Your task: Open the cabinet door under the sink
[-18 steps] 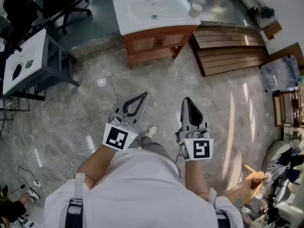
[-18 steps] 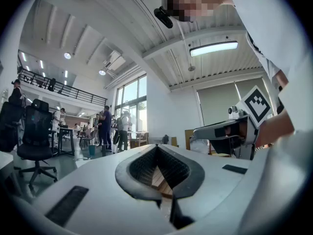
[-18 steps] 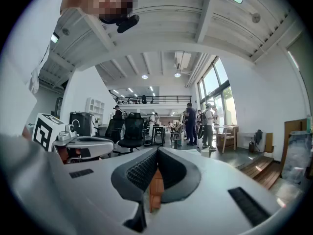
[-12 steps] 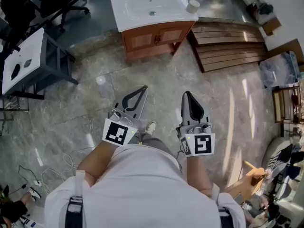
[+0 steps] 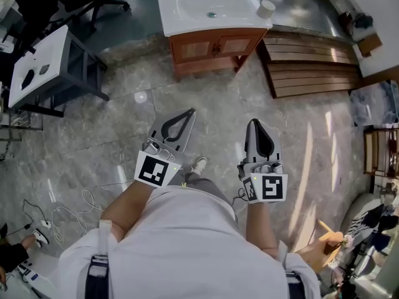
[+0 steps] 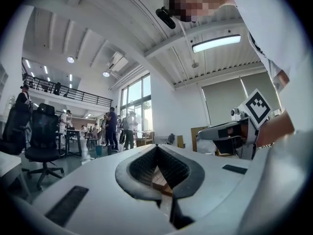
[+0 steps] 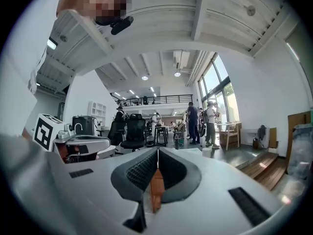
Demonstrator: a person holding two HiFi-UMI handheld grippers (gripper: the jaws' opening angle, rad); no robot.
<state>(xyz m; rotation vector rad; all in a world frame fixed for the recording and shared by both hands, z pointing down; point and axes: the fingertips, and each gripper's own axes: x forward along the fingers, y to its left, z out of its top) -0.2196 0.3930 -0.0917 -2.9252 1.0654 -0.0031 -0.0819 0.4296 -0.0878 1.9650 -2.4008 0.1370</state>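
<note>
The wooden cabinet (image 5: 212, 47) stands far ahead under a white sink (image 5: 212, 8), and its two doors are closed. Small handles (image 5: 214, 47) sit where the doors meet. My left gripper (image 5: 187, 112) and right gripper (image 5: 254, 122) are held side by side in front of the person's body, well short of the cabinet and pointing towards it. Both are shut with nothing between the jaws. In the left gripper view the left gripper (image 6: 156, 147) shows closed tips. In the right gripper view the right gripper (image 7: 157, 151) frames a sliver of the orange cabinet (image 7: 157, 190).
A white cup (image 5: 266, 8) stands on the sink's right corner. A wooden pallet (image 5: 312, 64) lies right of the cabinet. A black-framed stand with a white top (image 5: 37, 67) is at the left. Cables (image 5: 62, 213) trail on the marble floor. People stand far off in the hall.
The head view has shifted, so the sink and cabinet now sit a little further right. Both grippers stay shut in front of the body; the left one points slightly higher.
</note>
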